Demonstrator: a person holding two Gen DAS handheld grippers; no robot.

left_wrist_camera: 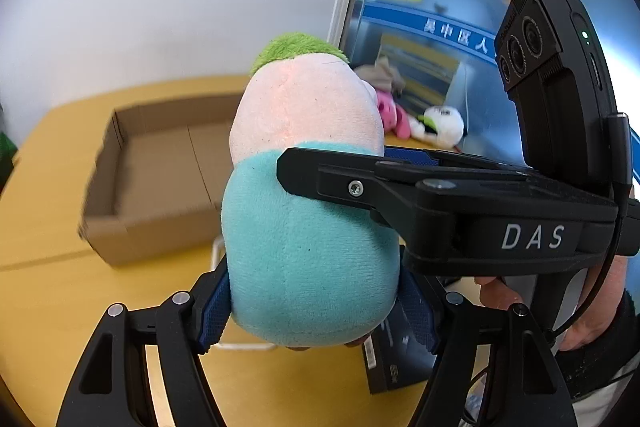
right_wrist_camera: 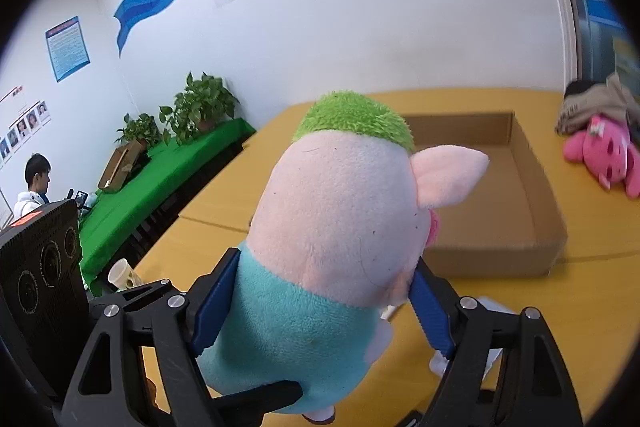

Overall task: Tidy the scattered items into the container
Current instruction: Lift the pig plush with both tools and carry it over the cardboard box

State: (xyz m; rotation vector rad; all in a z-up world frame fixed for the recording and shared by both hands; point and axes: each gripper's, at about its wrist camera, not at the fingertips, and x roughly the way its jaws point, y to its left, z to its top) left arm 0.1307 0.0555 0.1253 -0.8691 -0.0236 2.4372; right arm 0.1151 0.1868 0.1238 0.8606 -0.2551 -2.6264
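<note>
Left wrist view is showing the cardboard box (left_wrist_camera: 160, 163) sitting empty on the bench (left_wrist_camera: 48, 291), with a pink plush (left_wrist_camera: 394, 119) and a white plush (left_wrist_camera: 442, 125) lying scattered beyond it. Both claws are gripping one pig plush (left_wrist_camera: 308, 227) above the bench: the left claw (left_wrist_camera: 316, 311) is pinching its teal body, the right claw (right_wrist_camera: 316, 303) is squeezing it near the neck.

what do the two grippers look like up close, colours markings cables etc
Each hand-held gripper is a matte black linkage frame with silver pivot bolts and blue textured finger pads. The left hand-held gripper shows only its frame. The right hand-held gripper carries white "DAS" lettering, a black three-lens camera module with a green light, and a thin black cable.
</note>
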